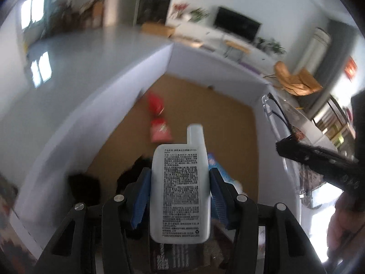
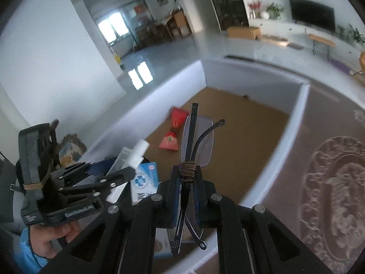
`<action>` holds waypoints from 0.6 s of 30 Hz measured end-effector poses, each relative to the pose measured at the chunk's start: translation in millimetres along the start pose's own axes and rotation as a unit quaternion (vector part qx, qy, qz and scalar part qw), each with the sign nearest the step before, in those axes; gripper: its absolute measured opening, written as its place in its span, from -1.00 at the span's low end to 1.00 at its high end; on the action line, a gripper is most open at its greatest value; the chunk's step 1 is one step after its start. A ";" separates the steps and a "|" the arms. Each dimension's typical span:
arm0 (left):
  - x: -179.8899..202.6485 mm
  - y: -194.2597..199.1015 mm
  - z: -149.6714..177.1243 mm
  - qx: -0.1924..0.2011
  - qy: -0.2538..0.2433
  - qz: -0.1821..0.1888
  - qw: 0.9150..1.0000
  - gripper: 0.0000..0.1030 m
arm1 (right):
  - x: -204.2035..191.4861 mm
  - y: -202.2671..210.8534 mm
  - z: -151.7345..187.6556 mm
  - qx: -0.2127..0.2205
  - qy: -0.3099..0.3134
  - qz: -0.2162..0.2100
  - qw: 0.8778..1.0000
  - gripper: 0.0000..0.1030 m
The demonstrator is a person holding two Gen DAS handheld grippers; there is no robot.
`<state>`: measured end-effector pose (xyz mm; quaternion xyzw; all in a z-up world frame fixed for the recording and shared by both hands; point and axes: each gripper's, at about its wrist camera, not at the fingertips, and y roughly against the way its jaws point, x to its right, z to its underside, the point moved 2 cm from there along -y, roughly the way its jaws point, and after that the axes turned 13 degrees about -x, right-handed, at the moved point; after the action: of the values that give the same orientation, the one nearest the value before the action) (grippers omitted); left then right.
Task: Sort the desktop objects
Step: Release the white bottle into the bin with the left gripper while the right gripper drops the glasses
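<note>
- Left wrist view: white-walled box (image 1: pixel 159 59) with a brown cardboard floor is filling mid frame; glossy grey floor upper left, TV (image 1: pixel 237 26) on a white cabinet upper right, all motion-blurred.
- Two red foil packets (image 1: pixel 158 118) are lying on the box floor at centre, near the left wall.
- Left gripper (image 1: pixel 180 182) is clamping a white flat plastic bottle (image 1: pixel 180 194) between blue ribbed pads (image 1: pixel 142 196); bottle is standing upright at lower centre, narrow cap up, dense black print facing the camera.
- Right gripper (image 1: pixel 319 157) is showing as a black bar at right edge, a hand (image 1: pixel 342 219) below it.
- Right wrist view: same box (image 2: pixel 294 123) at centre, patterned brown mat (image 2: pixel 337 182) with a raised oval relief lying at right.
- Right gripper (image 2: pixel 187 182) is closed tight on folded rimless glasses (image 2: pixel 198 137); clear lens and thin black temples are sticking up at centre, brown band wrapped at the pinch.
- Left gripper (image 2: pixel 127 173) is sitting at lower left with the bottle (image 2: pixel 139 153), over a blue-and-white pack (image 2: pixel 146 180).
</note>
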<state>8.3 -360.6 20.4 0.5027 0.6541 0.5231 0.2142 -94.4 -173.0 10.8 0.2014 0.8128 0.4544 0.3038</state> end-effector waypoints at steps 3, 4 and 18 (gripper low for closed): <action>-5.8 1.9 -3.8 0.001 0.012 -0.001 1.000 0.40 | -1.8 -29.2 -2.9 -0.033 -0.001 0.000 0.999 -0.57; -5.4 1.0 -5.2 -0.003 0.013 -0.013 1.000 0.50 | -3.2 -33.7 -2.8 -0.042 -0.002 -0.003 0.999 -0.32; 25.8 18.0 16.7 -0.012 0.008 -0.140 0.990 0.76 | 5.6 24.5 30.1 0.008 -0.036 0.053 0.998 0.97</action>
<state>19.2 -330.9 37.0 0.3988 0.7135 0.5000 0.2860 -76.8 -138.7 18.0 0.2635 0.7931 0.4555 0.3067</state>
